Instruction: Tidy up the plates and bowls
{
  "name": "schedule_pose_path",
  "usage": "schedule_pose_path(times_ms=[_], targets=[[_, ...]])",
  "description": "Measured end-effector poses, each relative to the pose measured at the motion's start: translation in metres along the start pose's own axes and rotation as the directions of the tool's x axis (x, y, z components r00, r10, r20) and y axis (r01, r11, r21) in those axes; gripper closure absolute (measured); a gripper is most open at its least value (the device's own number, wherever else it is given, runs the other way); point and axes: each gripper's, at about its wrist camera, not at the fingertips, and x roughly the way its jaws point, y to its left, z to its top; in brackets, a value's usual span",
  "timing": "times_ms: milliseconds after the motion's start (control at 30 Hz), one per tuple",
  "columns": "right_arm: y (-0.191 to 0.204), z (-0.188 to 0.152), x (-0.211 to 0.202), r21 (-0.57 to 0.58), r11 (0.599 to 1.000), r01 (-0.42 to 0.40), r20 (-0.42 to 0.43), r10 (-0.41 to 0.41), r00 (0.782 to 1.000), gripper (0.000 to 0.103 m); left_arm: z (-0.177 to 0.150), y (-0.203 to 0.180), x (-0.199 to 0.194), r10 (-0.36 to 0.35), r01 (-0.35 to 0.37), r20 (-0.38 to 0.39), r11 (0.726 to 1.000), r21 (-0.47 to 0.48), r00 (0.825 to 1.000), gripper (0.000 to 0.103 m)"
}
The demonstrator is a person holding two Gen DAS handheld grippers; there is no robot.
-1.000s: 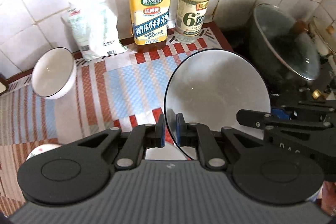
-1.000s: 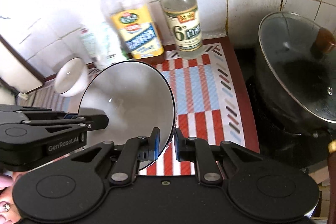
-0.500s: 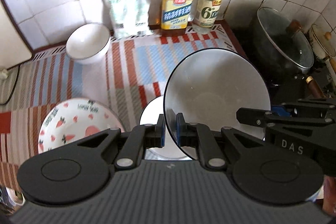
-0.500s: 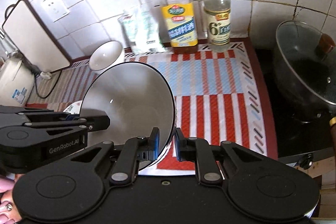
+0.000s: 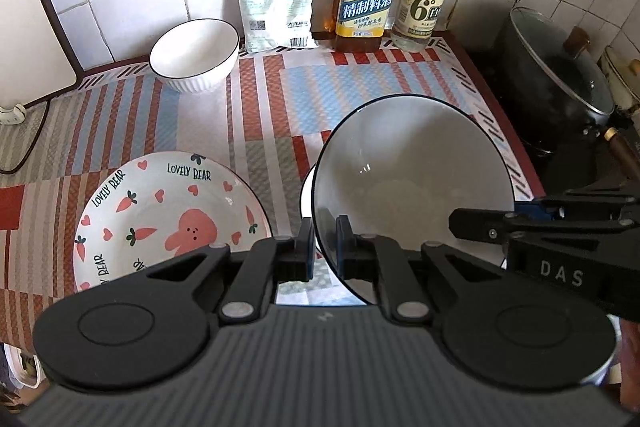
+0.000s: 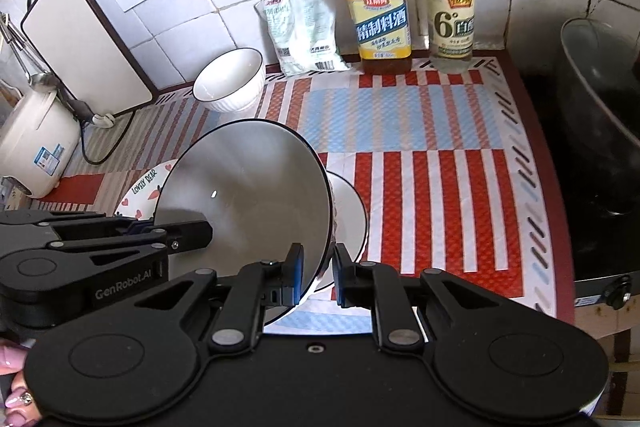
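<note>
1. Gripping one large black-rimmed bowl [image 5: 412, 187] between them, your left claw [image 5: 322, 247] and right claw [image 6: 316, 273] are each clamped on opposite sides of its rim.
2. Carried tilted in the air, the bowl hangs over a white plate [image 6: 348, 211] on the table [image 6: 440, 187], beside the carrot-print plate [image 5: 160, 219].
3. Judging by this, you are mid-carry; next, level it and lower it onto its stack.
4. Farther back, a small ribbed bowl [image 5: 196, 55] waits near the wall.

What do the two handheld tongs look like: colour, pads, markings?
Both are matte black with linkage arms and blue pads. In the left wrist view, the right tongs read "DAS". In the right wrist view, the left tongs read "GenRobot.AI". The hand wears a ring.
</note>
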Motion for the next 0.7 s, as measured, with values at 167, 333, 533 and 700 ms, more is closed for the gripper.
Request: schedule_pose_path(times_ms=[167, 333, 533, 700], targets=[[-0.004, -0.007, 0.021, 0.043, 0.999, -0.005, -0.028, 0.006, 1.000, 0.084, -0.006, 0.008, 0.019, -0.003, 0.003, -0.014, 1.000, -0.022, 1.000, 0.095], [-0.003, -0.005, 0.034, 0.031, 0.999, 0.018, -0.034, -0.017, 0.999, 0.084, -0.004, 0.008, 0.033, -0.006, 0.006, -0.015, 0.999, -0.033, 1.000, 0.094], [0.001, 0.000, 0.046, -0.038, 0.994, 0.106, -0.039, -0.107, 0.993, 0.081, 0.001, 0.004, 0.047, -0.017, 0.015, -0.033, 0.999, -0.036, 0.999, 0.094], [0.003, 0.000, 0.061, -0.086, 0.987, 0.136, -0.041, -0.140, 0.989, 0.080, -0.001, 0.010, 0.055, -0.024, 0.020, -0.058, 0.998, -0.061, 0.998, 0.093]])
